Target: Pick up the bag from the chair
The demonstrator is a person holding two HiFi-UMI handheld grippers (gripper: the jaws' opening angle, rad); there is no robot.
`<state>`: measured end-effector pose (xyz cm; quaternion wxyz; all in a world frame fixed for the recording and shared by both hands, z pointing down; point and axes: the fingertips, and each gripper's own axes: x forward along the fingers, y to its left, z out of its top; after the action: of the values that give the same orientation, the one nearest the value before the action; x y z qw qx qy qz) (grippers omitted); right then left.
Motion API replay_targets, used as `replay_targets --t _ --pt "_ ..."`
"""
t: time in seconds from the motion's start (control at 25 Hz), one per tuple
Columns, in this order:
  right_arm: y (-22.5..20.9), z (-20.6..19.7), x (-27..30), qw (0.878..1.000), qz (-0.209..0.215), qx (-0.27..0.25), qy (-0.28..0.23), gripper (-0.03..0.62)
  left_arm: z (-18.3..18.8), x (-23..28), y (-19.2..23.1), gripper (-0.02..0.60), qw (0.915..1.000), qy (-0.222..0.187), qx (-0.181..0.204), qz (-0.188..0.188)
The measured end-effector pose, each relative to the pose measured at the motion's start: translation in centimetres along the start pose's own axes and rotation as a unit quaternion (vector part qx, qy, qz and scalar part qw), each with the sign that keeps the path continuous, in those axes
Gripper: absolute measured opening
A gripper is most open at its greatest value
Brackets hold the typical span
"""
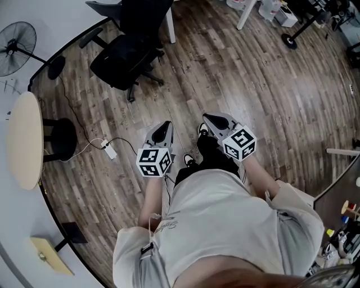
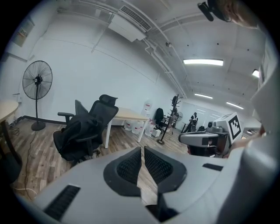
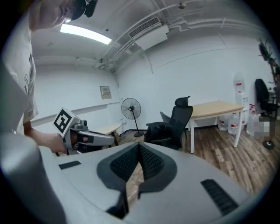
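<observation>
A black bag (image 1: 115, 63) lies slumped on the seat of a black office chair (image 1: 143, 17) at the far left of the wooden floor. In the left gripper view the bag (image 2: 76, 131) fills the chair (image 2: 104, 109), a few steps ahead. In the right gripper view the bag (image 3: 157, 130) sits on the chair (image 3: 180, 117) too. My left gripper (image 1: 166, 125) and right gripper (image 1: 206, 117) are held side by side in front of the person's body, both far from the chair. Both the left gripper's (image 2: 142, 149) and the right gripper's (image 3: 139, 145) jaws are shut, holding nothing.
A standing fan (image 1: 16, 40) and a round table (image 1: 25, 140) are at the left wall. A power strip with cable (image 1: 109, 150) lies on the floor between me and the chair. A wooden desk (image 2: 127, 115) stands behind the chair, water jugs (image 2: 133, 126) beyond it.
</observation>
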<state>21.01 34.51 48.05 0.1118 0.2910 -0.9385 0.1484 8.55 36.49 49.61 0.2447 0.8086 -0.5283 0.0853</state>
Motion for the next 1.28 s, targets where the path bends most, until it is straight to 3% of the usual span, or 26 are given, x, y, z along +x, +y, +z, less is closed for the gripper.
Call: replay_targets --t 0.24,0.56,0.76,0.96,1.28 --pt "-4.5 1.6 2.8 0.999 0.028 0.02 -0.007 -0.005 2.4 4.5 1.2 0.032 0.9996 0.022 -0.002 0.019" --pt "-11.4 5.0 7.4 0.998 0.052 -0.03 -0.017 -0.005 7.3 10.8 3.1 0.032 0.9986 0.025 0.022 0.041" --pt "-14.2 5.6 9.8 0.996 0.081 -0.02 -0.018 -0.005 9.2 13.0 3.7 0.032 0.9974 0.022 0.031 0.062" --pt "-15.4 5.7 12.1 0.992 0.12 -0.019 -0.008 -0.005 8.8 14.4 5.3 0.032 0.9956 0.036 0.021 0.084" --pt "-17.8 4.0 13.1 0.99 0.135 -0.003 0.029 -0.005 8.6 16.9 5.4 0.032 0.9944 0.041 -0.006 0.097"
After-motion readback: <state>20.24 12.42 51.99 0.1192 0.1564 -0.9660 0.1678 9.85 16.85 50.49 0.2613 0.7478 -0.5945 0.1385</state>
